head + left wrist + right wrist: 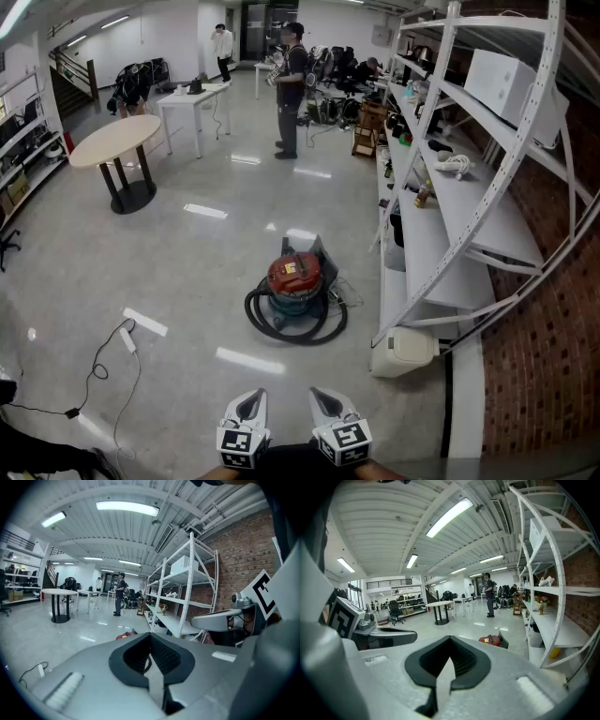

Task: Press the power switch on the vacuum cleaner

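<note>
Coiled hose (284, 330) around vacuum cleaner (295, 274)

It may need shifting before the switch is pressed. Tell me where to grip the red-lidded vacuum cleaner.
Probably at the lid's rim, from above: the red-lidded canister vacuum cleaner stands upright, and the black hose coiled round its base blocks low side approaches.

I see a glossy pale floor (187, 272) carrying the vacuum cleaner (295, 279) (black hose (281, 328) coiled around its base), with a power strip (127, 339) well apart at left and a white bin (403, 352) at right.

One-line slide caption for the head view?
Both shut, left gripper and right gripper held low; red vacuum cleaner ahead beside white shelving.
</note>
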`<state>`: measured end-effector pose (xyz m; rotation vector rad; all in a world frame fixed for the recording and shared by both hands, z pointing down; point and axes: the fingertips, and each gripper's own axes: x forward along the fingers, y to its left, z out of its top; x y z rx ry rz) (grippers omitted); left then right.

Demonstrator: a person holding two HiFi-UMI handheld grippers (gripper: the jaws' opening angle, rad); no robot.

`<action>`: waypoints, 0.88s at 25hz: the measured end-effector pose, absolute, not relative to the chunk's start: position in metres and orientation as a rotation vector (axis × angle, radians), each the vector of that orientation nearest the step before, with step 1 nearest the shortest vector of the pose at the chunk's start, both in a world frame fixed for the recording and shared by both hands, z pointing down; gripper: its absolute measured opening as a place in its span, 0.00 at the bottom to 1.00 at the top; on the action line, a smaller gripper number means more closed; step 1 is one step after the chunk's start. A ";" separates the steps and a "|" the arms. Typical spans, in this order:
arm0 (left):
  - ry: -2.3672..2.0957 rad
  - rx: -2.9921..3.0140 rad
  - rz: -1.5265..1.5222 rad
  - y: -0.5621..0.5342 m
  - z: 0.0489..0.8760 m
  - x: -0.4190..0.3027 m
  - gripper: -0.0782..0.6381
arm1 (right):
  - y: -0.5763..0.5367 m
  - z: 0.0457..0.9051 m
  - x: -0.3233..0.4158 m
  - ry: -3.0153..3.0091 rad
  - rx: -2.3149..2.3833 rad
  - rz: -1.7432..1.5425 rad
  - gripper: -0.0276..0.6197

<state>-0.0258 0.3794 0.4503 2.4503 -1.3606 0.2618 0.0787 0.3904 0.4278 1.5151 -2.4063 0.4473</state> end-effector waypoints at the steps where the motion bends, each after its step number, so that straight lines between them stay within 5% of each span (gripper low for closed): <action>1: -1.356 2.454 0.261 0.380 0.450 -0.027 0.13 | 0.391 0.426 0.077 -2.405 1.519 0.446 0.03; 22: -1.331 2.478 0.260 0.381 0.457 -0.045 0.13 | 0.392 0.429 0.060 -2.400 1.549 0.487 0.03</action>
